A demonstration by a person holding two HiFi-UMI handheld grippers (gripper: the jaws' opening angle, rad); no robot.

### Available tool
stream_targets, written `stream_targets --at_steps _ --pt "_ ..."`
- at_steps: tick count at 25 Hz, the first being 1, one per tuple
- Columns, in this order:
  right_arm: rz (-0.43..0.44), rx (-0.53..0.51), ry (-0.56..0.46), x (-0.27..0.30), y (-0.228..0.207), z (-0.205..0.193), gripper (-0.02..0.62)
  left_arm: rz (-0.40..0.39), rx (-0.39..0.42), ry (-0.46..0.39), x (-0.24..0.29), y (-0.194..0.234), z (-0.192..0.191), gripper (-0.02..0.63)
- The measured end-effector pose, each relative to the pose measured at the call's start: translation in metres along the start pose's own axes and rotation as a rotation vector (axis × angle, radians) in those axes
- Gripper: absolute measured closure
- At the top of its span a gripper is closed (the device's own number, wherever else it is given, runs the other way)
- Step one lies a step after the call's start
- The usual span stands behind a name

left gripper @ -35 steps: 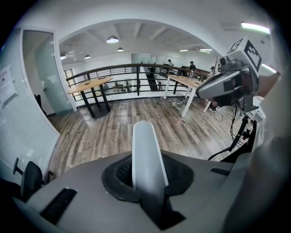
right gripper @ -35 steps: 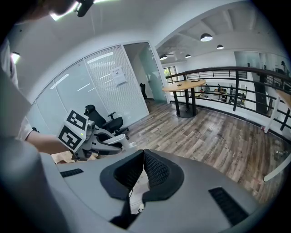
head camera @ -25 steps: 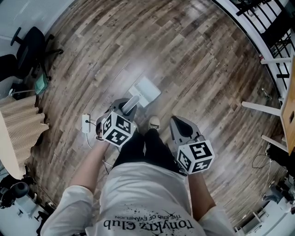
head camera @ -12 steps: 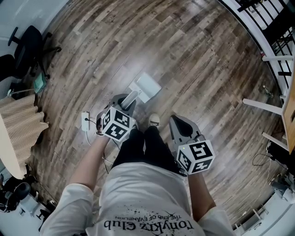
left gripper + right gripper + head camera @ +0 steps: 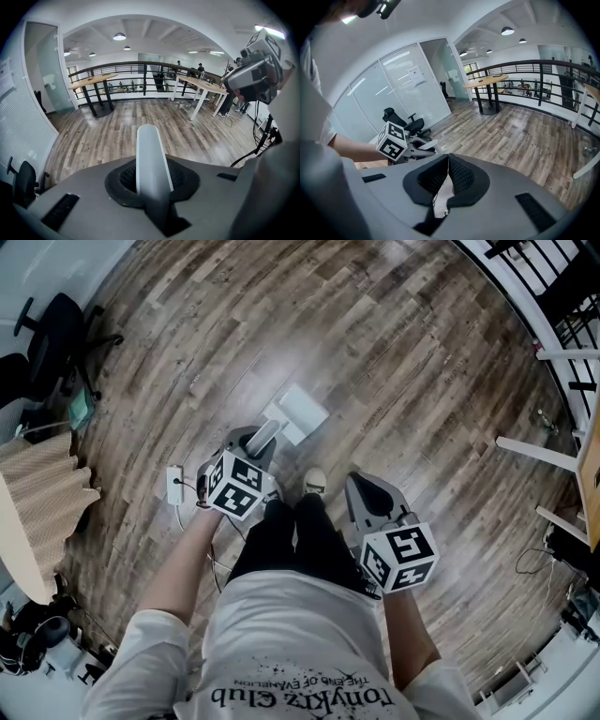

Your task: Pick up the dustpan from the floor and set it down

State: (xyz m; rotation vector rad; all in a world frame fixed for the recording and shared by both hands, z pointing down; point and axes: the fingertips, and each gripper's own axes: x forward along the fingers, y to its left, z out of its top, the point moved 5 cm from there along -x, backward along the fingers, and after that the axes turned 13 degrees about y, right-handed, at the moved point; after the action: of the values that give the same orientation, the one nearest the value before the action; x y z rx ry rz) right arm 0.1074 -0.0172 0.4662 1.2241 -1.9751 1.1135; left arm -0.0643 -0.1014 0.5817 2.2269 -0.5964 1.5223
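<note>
Head view, looking steeply down: a person stands on a wood-plank floor w/ a gripper in each hand. The L gripper is clamped on the round handle of a pale grey dustpan. The pan is at approx. 1 o'clock from that gripper, low over the planks; whether it touches them can't be told. The R gripper, at approx. 4 o'clock from the L one, has its pads pressed together w/ nothing btwn them. The dustpan looks like light, stiff plastic. Its smooth tube handle could twist in a grip, so a hold nearer the pan end would probably steady it. The L gripper view shows what the head view can't: the handle seated squarely btwn the black ribbed jaws. The R gripper view confirms that gripper is empty and shows the L gripper's marker cube at 10 o'clock. Only the head view shows the pan itself.
</note>
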Motion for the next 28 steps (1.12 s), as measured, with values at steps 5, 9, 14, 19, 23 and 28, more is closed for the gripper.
stream_targets --at_steps 5,9,14,19,23,28 --pt "0.002 0.002 0.002 0.001 -0.002 0.0 0.569 -0.001 0.012 0.007 0.005 -0.001 -0.001 0.526" --pt "0.009 -0.005 0.001 0.002 -0.001 0.004 0.569 -0.005 0.007 0.019 0.006 0.0 -0.008 0.526" --pt "0.014 -0.013 0.0 0.004 0.001 0.006 0.569 0.003 0.007 0.04 0.006 0.001 -0.016 0.526" --pt "0.021 -0.02 -0.009 0.004 0.006 0.01 0.569 0.029 0.021 0.094 0.005 0.001 -0.024 0.526" --pt "0.025 -0.024 -0.014 0.003 0.008 0.009 0.569 0.032 0.014 0.118 0.004 -0.001 -0.026 0.526" --pt "0.023 -0.025 -0.02 0.001 0.01 0.006 0.569 -0.007 0.016 0.145 0.007 -0.003 -0.029 0.494"
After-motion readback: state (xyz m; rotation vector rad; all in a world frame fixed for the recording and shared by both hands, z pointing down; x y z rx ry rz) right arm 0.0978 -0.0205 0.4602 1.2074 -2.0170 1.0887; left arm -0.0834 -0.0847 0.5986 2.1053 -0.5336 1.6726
